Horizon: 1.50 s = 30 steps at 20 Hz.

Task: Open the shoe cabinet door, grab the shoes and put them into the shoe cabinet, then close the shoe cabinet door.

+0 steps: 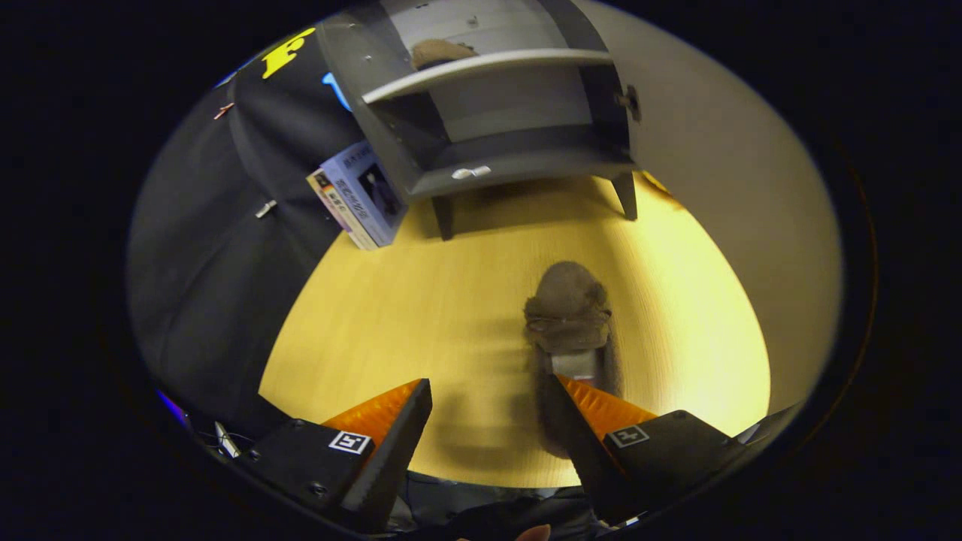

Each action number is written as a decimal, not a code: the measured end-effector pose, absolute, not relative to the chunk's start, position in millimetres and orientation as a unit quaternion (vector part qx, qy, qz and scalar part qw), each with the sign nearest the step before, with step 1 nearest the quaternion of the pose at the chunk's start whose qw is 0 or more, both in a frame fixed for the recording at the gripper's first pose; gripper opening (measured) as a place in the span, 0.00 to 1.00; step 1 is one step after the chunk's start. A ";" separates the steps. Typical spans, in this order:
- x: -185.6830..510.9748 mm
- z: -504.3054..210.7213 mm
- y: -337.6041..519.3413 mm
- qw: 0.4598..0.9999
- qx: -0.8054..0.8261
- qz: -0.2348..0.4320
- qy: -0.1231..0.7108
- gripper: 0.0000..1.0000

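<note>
Grey two-shelf shoe cabinet at top centre of frame, standing on short legs on the pale yellow wooden floor. Door open: pale door panel swung out to the right. One brown fuzzy slipper already on the upper shelf. Second brown fuzzy slipper lies on the floor at centre right, toe toward the cabinet, heel beside the right finger. Stack of magazines leans at the cabinet's left.

Judgement: opening done, one shoe stowed; second shoe and door closing left.

Gripper spread wide, holding nothing, angled down at the floor, slipper off to the right of the gap.
</note>
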<state>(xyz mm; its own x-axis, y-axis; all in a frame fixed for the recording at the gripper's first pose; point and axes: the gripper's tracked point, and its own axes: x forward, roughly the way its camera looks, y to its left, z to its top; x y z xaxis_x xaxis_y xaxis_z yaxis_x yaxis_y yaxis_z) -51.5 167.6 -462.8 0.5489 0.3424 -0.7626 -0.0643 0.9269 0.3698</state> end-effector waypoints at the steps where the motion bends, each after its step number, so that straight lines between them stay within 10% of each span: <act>1: -46.0 -475.7 165.4 0.868 0.146 0.108 0.463 0.98; 10: 24.5 -525.4 172.5 0.910 0.123 0.051 0.392 0.76; 15: 37.9 -523.7 153.8 0.925 0.118 0.010 0.360 0.14; 30: 79.9 -287.6 111.1 0.955 0.103 0.029 0.277 0.15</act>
<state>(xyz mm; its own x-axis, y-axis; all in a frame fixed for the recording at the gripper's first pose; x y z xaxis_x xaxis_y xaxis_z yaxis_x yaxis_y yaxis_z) 79.9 111.1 -287.6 0.8449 0.1119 -0.5231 0.0021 0.9772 0.2124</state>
